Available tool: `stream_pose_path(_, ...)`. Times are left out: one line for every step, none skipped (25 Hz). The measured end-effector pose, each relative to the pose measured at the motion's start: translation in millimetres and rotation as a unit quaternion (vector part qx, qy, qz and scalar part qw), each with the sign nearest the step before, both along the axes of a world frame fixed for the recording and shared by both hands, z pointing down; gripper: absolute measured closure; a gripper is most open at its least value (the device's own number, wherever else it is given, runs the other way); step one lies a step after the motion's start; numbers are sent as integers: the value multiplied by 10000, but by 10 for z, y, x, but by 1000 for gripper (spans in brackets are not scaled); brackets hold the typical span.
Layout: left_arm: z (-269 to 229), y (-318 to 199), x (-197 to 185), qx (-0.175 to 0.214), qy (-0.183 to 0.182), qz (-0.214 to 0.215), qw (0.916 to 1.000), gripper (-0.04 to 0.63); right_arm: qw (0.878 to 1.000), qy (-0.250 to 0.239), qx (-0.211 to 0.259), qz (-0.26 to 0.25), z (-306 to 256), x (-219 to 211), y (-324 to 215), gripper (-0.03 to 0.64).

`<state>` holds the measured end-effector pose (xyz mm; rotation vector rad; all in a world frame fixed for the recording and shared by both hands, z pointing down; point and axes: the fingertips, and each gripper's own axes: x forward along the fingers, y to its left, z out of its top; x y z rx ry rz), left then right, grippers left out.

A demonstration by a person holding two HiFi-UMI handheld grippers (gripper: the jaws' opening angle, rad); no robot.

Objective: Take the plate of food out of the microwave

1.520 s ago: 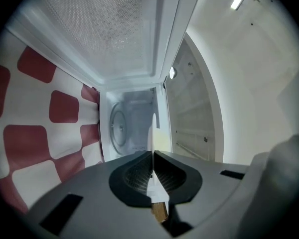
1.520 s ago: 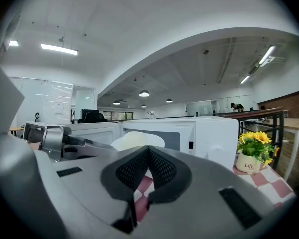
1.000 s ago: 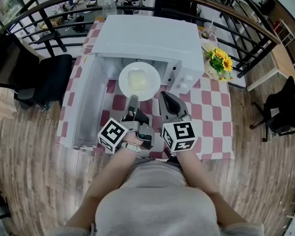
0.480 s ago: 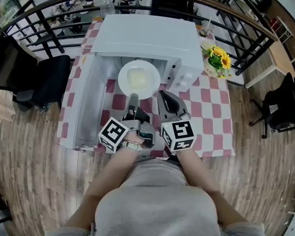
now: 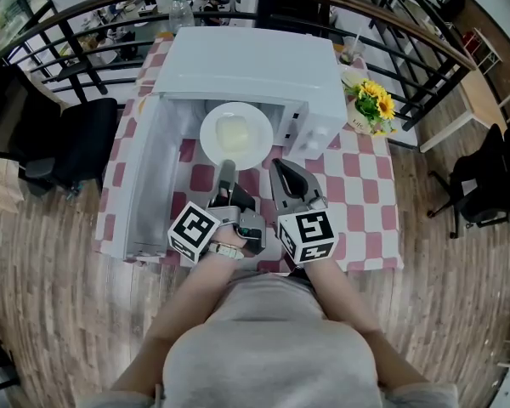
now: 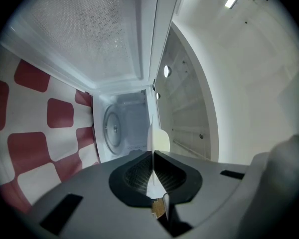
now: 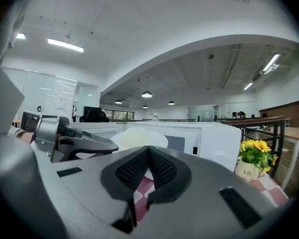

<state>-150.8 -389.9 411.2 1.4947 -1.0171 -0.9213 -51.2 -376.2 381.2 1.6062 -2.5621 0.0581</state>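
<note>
At the mouth of the white microwave (image 5: 255,62): round white plate of pale food (image 5: 235,134)
Left gripper (image 5: 227,171): clamped on the near rim, plate straight ahead
Right gripper (image 5: 282,170): closed, empty, just beside

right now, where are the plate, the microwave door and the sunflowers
plate (image 5: 261,136), head view, bare right part of its rim
microwave door (image 5: 149,181), head view, middle of the open door's inner face
sunflowers (image 5: 376,103), head view, the yellow blooms
</note>
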Motion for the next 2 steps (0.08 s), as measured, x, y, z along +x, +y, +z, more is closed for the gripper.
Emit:
stream_pose_path(-9, 1, 4, 9, -11, 8, 10000, 581, 10000, 4, 3, -6, -5, -1, 2, 592)
stream_pose_path(-18, 2, 8, 19, -22, 17, 10000, 580, 10000, 8, 5, -11, -10, -2, 4, 594)
